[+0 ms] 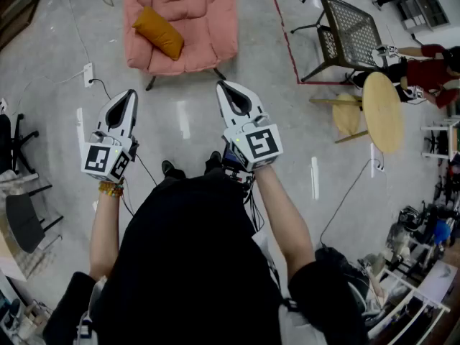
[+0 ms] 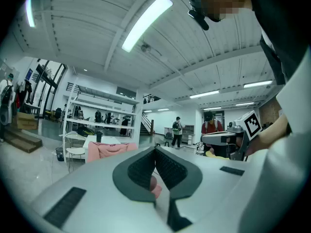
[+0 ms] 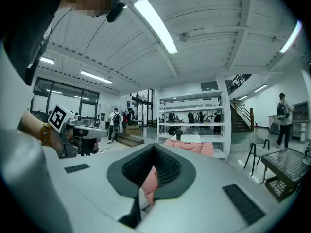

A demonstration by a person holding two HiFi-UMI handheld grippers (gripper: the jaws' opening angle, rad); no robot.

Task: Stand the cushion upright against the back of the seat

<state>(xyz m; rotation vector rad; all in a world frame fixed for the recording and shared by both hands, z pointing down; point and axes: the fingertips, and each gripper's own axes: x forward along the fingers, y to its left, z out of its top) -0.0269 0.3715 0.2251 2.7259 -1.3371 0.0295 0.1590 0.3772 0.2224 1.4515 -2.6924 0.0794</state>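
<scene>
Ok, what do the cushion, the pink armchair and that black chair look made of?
The cushion looks like matte mustard fabric, soft-filled judging by its plump shape. The armchair seems to be pink padded fabric, puffy and creased. The black chair is probably painted metal: thin frame, see-through mesh seat and back.

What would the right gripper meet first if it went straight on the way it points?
Probably the pink armchair: the right gripper, jaws shut, points about level toward it across the floor. Depth is unclear.
</scene>
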